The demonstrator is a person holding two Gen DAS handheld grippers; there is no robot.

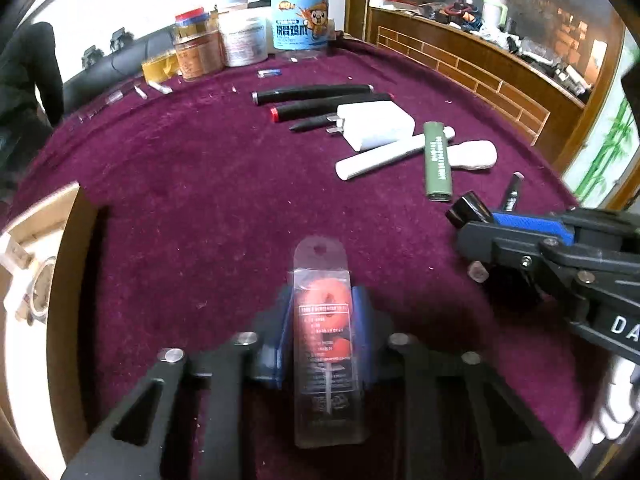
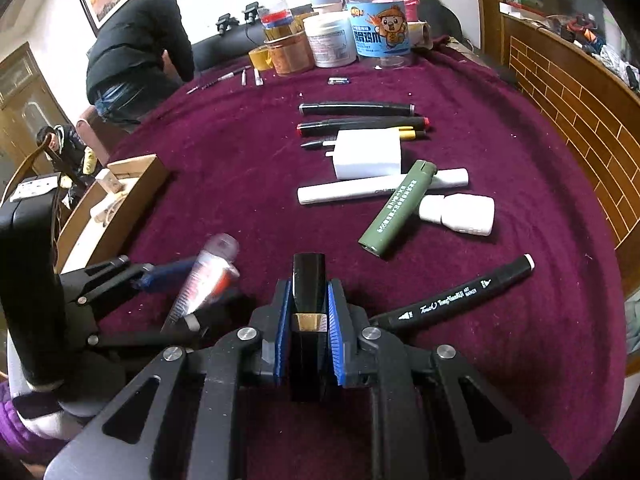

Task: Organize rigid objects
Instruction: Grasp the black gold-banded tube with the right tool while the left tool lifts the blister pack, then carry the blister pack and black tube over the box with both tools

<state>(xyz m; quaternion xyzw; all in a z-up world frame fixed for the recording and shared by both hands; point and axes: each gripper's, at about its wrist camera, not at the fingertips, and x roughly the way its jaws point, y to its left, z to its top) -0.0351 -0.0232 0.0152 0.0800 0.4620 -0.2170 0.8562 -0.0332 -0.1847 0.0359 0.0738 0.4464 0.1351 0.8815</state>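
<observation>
Left tongs [image 1: 322,332]: closed on clear packet [image 1: 323,344] with orange contents, held lengthwise between blue pads [image 1: 280,344], above purple bench [image 1: 200,184]. Right tongs [image 2: 308,312]: clamped on black block [image 2: 308,284] with gold band, block projecting forward past the pads. Black marker [image 2: 460,296]: flat on bench, just right of right tongs. Green lighter [image 2: 396,208]: tilted across white marker [image 2: 360,190], beside white bottle [image 2: 460,214]. White charger [image 2: 368,154]: behind white marker, partly covering 1 of 3 dark pens [image 2: 360,109] lined up beyond. Jars [image 2: 378,36]: grouped at far bench edge. Wooden box [image 2: 120,196]: at left bench edge.
</observation>
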